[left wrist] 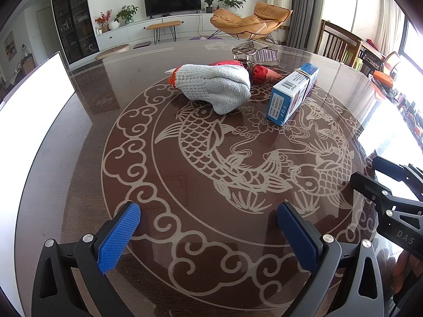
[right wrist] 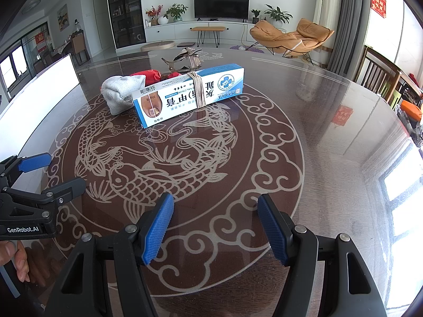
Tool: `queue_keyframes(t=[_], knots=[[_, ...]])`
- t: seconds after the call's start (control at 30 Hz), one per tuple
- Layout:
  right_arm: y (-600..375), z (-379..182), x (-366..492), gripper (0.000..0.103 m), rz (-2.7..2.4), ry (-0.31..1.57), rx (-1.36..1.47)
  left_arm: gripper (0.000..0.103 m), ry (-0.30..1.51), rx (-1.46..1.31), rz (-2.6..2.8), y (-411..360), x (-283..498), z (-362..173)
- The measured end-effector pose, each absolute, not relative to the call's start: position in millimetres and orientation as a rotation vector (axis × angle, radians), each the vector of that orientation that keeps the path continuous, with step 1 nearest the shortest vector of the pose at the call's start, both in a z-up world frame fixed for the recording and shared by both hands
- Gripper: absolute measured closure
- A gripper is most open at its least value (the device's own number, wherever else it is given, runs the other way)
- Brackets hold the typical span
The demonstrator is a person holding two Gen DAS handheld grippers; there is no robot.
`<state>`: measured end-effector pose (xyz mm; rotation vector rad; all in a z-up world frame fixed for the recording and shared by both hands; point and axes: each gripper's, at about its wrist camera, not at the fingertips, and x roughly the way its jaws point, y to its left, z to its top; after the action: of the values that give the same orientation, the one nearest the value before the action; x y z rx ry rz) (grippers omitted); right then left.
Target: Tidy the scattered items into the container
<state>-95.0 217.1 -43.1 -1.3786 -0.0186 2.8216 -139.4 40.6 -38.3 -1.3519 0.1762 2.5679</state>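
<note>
A grey knitted glove lies on the round glass table. Next to it on the right stands a blue-white cream box bound with rubber bands. Behind them lie a red packet and a metal grater. A white container stands at the table's left edge. My left gripper is open and empty, well short of the glove. My right gripper is open and empty, short of the box.
Wooden chairs stand at the table's far right. Each gripper shows at the edge of the other's view: the right gripper, the left gripper. Bare carp-patterned glass lies between grippers and items.
</note>
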Motion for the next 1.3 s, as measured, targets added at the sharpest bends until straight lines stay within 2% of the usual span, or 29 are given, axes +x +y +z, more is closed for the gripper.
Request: queue_keyframes(t=[0.33,0.47,0.57,0.7,0.83,0.87,0.97,1.13,1.23,1.3], knots=[[218.8,-43.9,-95.6,0.034,2.832,0.001,-1.383,0.0,0.176,-1.352,2.568,40.4,-139.0,-38.5],[218.0,-36.9,-114.9,0.035,2.961,0.154,-1.416,0.0,0.177,-1.351,2.569,39.5,-139.5,-38.2],[202.6,-13.7,-142.7,0.035,3.007,0.14,-1.292,0.0,0.177,-1.351,2.569,39.6,-139.4,-38.3],[174.2,16.2,-185.5,0.035,3.053,0.051,-1.159,0.0,0.177,-1.351,2.569,39.6,-139.4,-38.4],[152.3,-0.8,-216.6,0.035,2.931,-0.169,-1.26,0.0,0.177,-1.351,2.569,39.6,-139.4,-38.5],[152.2,-7.1,-215.3,0.035,2.896,-0.232,-1.277,0.0,0.177,-1.35,2.569,39.4,-139.2,-38.5],[173.7,-7.8,-190.8,0.036,2.879,-0.233,-1.218,0.0,0.174,-1.351,2.57,38.8,-139.8,-38.3],[228.6,-2.9,-136.7,0.036,2.888,-0.039,-1.291,0.0,0.105,-1.399,2.596,38.3,-150.4,-35.6],[254.5,-8.1,-97.1,0.036,2.865,-0.012,-1.291,0.0,-0.061,-1.396,2.522,42.9,-169.5,-28.6],[269.8,-18.9,-78.2,0.036,2.827,0.005,-1.317,0.0,-0.061,-1.395,2.545,51.8,-185.7,-22.7]])
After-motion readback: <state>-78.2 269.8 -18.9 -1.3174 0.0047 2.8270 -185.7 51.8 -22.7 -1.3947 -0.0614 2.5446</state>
